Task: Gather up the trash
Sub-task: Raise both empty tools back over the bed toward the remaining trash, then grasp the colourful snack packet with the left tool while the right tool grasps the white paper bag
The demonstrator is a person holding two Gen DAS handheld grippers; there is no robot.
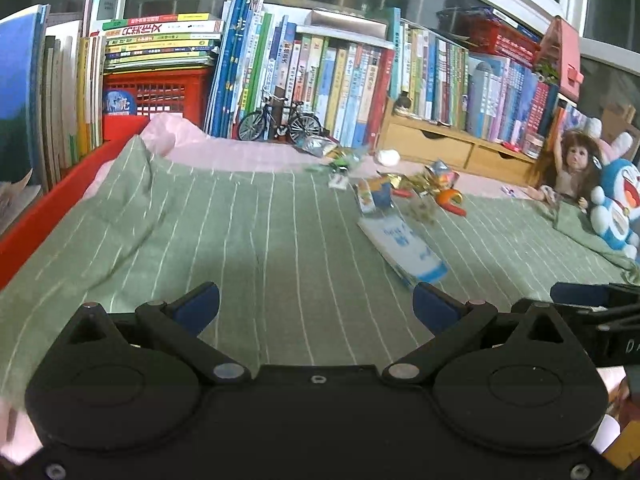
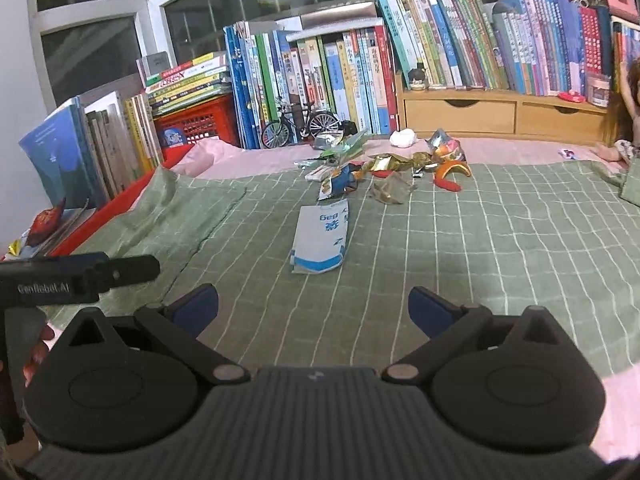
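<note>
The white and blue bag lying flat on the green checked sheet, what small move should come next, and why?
Probably ease the right gripper forward and down toward the white and blue bag. Both grippers are open and hold nothing, and that bag is the nearest piece of trash, lying flat almost straight ahead of the right one, apart from the wrapper pile farther back. The left gripper sees it off to its right.

"GenRobot.AI" on left tongs point(image 2: 80, 276); "Bag" on flat white packet point(image 2: 320, 240).
</note>
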